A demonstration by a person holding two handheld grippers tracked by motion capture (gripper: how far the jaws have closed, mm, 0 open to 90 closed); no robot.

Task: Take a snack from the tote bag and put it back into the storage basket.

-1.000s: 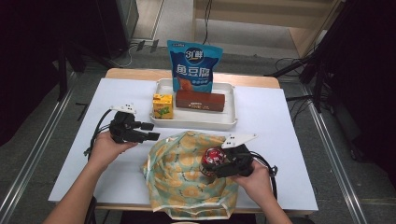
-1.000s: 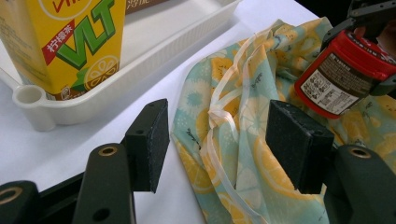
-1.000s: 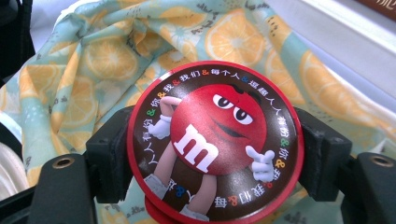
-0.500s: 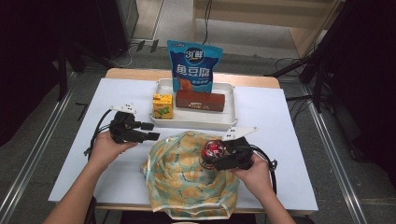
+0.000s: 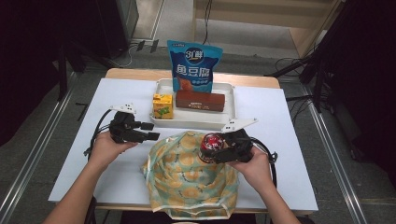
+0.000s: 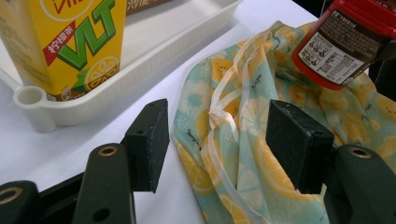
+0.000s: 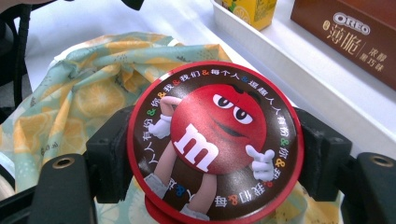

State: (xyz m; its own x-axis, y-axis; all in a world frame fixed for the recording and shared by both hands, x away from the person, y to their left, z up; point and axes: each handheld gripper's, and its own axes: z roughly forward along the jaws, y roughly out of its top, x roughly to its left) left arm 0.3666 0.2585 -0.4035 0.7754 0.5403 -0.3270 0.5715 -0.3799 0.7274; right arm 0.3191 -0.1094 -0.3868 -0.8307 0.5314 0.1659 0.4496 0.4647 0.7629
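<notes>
We've got the right gripper clamped on the M&M's tub, red "m" lid facing us, over the lemon-print bag. Left gripper gapes wide, empty, at the bag's edge beside the VLT carton. Oreo box in the tray.

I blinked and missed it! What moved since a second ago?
The right gripper, shut on the red candy tub, carried it a little up and left over the lemon-print bag. The left gripper stayed open beside the bag, and the tray with its juice box did not move.
</notes>
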